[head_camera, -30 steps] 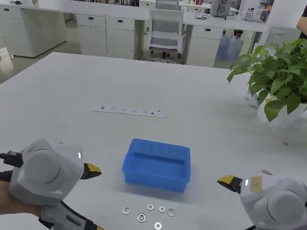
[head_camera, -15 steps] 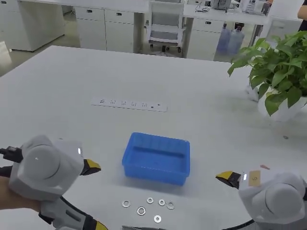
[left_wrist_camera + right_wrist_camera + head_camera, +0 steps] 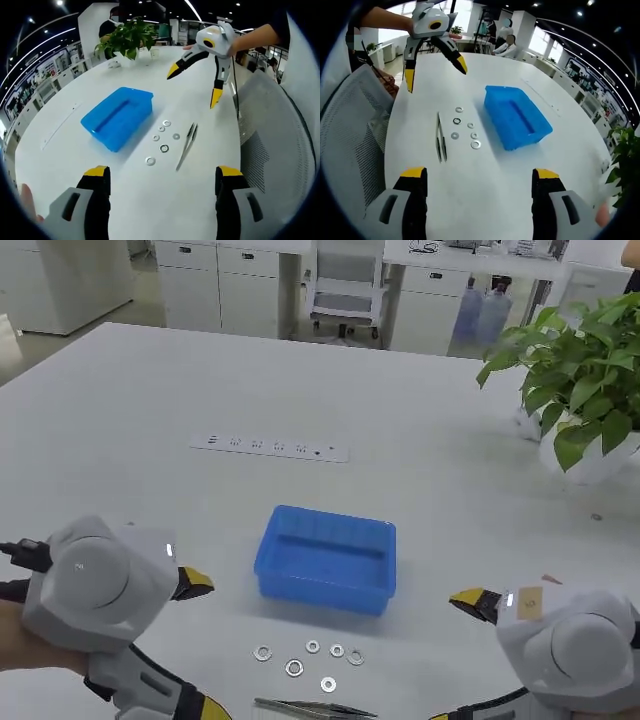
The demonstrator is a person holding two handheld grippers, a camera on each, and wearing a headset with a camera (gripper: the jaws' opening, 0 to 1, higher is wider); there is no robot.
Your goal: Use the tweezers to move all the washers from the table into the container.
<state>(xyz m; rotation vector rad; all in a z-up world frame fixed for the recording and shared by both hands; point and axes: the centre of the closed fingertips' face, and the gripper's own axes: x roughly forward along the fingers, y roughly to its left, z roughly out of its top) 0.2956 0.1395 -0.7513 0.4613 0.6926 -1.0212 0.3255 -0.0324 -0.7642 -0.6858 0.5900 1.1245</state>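
The head view tips down a touch. That brings the tweezers [image 3: 315,707] into sight on the counter [image 3: 450,500], just this side of the washers [image 3: 294,668]. A second ago they were out of frame.

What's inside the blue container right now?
Nothing visible: the container floor looks bare, though its near wall hides a strip in the head view. The washers lie on the table.

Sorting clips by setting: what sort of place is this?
Probably an open-plan office or lab: a big white table with a power strip, an office chair and white cabinets behind, and a potted plant.
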